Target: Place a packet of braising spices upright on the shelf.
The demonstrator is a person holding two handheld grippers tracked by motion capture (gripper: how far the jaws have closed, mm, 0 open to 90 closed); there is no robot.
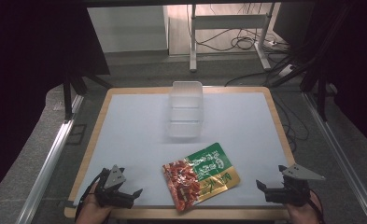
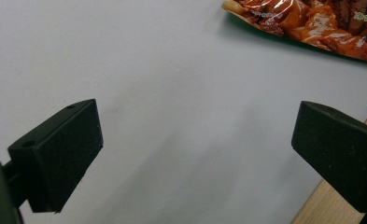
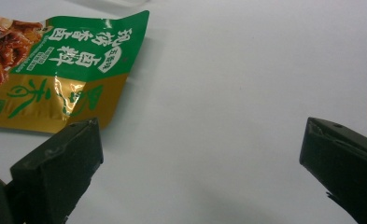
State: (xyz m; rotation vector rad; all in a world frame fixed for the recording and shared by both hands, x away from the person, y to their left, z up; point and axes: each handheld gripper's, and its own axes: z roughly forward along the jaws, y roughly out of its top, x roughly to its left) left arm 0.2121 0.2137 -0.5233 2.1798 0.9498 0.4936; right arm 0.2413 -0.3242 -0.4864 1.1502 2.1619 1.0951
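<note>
High view: clear tub point(image 1: 186, 110) holds nothing, snack pouch point(image 1: 201, 176) lies between both released grippers

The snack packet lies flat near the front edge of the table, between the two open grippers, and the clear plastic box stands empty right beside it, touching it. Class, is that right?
Not quite. The box does not touch the snack packet: the high view shows it farther back on the table, with bare surface between them. The rest holds: the packet lies flat near the front edge, between the open left gripper and right gripper.
</note>
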